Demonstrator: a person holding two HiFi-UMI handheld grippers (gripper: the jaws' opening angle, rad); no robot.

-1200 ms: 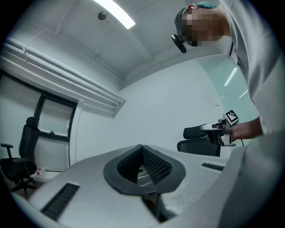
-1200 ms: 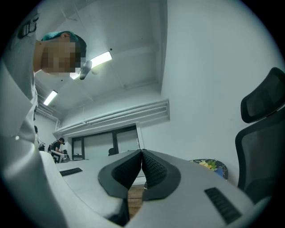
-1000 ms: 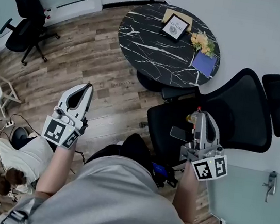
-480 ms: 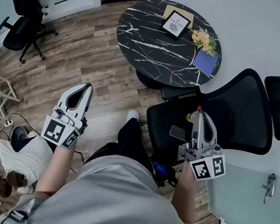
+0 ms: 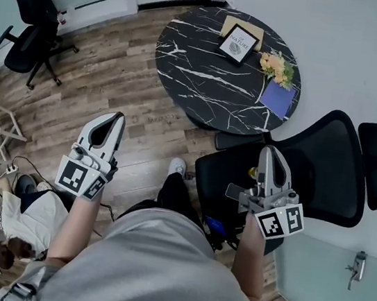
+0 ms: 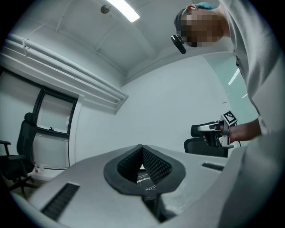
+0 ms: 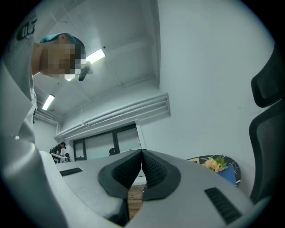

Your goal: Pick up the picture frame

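While the person holds both grippers out in front of the body, the black-framed picture frame with a white print (image 5: 235, 42) sits on the round black marble counter (image 5: 199, 78), untouched and well apart from both grippers. As seen in the head view, the counter stands at 12 to 1 o'clock from the person. On the counter top, the frame occupies the 12 o'clock sector near the far rim and partly overlaps a tan rectangular board (image 5: 243, 25). Whether the frame lies flat or leans cannot be determined.

A bunch of yellow flowers (image 5: 277, 65) lies at 2 o'clock on the counter. A blue square pad (image 5: 278, 96) lies at 4 o'clock, just beside the flowers.

The left gripper (image 5: 117, 116) is at 9 o'clock from the person's raised knee, over the wood plank floor (image 5: 115, 79). Its fingers (image 6: 154, 165) are together at the tips with nothing between them.

The right gripper (image 5: 268, 150) is at 3 o'clock, over the seat of a black mesh office chair (image 5: 327, 160). Its fingers (image 7: 153, 170) are pressed together and empty.

A second black office chair (image 5: 26, 24) stands at 10 o'clock. Another person in a white top (image 5: 27, 217) crouches at 8 o'clock.
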